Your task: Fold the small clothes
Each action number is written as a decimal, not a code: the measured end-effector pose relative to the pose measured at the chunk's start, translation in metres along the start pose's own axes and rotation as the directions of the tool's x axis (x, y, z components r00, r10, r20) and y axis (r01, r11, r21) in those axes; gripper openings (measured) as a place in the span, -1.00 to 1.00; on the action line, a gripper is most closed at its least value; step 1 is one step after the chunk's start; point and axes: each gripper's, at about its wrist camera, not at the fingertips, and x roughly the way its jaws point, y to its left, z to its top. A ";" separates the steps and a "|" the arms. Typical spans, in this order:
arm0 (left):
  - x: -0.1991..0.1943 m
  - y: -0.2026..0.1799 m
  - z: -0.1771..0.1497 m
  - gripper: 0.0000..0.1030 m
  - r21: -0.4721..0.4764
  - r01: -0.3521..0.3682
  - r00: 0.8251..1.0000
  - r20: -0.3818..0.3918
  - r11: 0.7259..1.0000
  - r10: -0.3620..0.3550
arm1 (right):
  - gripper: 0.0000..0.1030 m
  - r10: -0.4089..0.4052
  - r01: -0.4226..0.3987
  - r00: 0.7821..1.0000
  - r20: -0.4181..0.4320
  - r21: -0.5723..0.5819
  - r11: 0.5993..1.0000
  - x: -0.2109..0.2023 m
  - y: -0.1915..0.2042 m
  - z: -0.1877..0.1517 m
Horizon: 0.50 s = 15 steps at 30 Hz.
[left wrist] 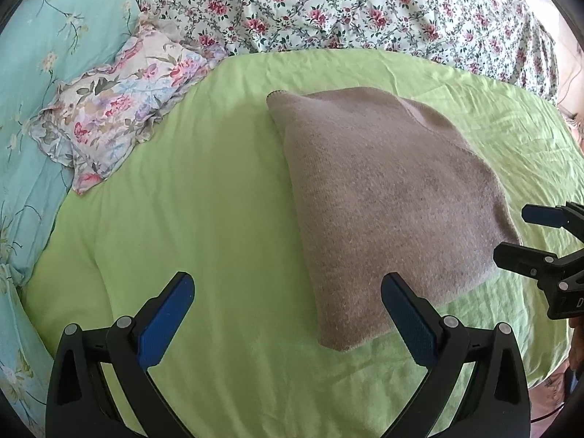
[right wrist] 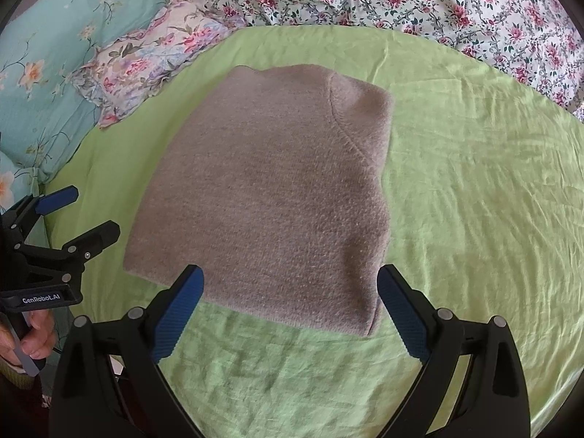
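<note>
A taupe knit sweater (left wrist: 387, 197) lies folded into a rough rectangle on the green sheet (left wrist: 204, 182). In the right wrist view the same sweater (right wrist: 266, 197) fills the middle, a curved seam showing near its far right corner. My left gripper (left wrist: 288, 292) is open just in front of the sweater's near left corner, nothing between its blue pads. My right gripper (right wrist: 290, 284) is open over the sweater's near edge, holding nothing. The right gripper (left wrist: 525, 233) also shows at the right edge of the left wrist view, and the left gripper (right wrist: 87, 211) at the left of the right wrist view.
A floral pillow (left wrist: 116, 109) lies at the far left beside a turquoise flowered quilt (left wrist: 43, 65). A white quilt with red flowers (left wrist: 346, 3) is bunched along the back. A hand (right wrist: 34, 332) grips the left gripper's handle. Bare green sheet (right wrist: 474, 200) spreads to the sweater's right.
</note>
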 end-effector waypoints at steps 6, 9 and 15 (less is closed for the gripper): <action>-0.002 -0.004 0.001 0.99 0.003 -0.001 1.000 0.005 1.000 0.001 | 0.86 -0.001 0.001 1.000 -0.001 0.004 1.000 -0.001 -0.003 0.000; -0.003 -0.005 -0.001 0.99 0.003 0.003 1.000 0.007 1.000 -0.003 | 0.87 0.000 0.000 1.000 -0.001 0.008 1.000 -0.002 -0.005 -0.001; -0.006 -0.005 -0.002 0.99 0.005 0.010 1.000 0.015 1.000 -0.010 | 0.87 0.002 -0.002 1.000 -0.003 0.018 1.000 -0.002 -0.006 -0.005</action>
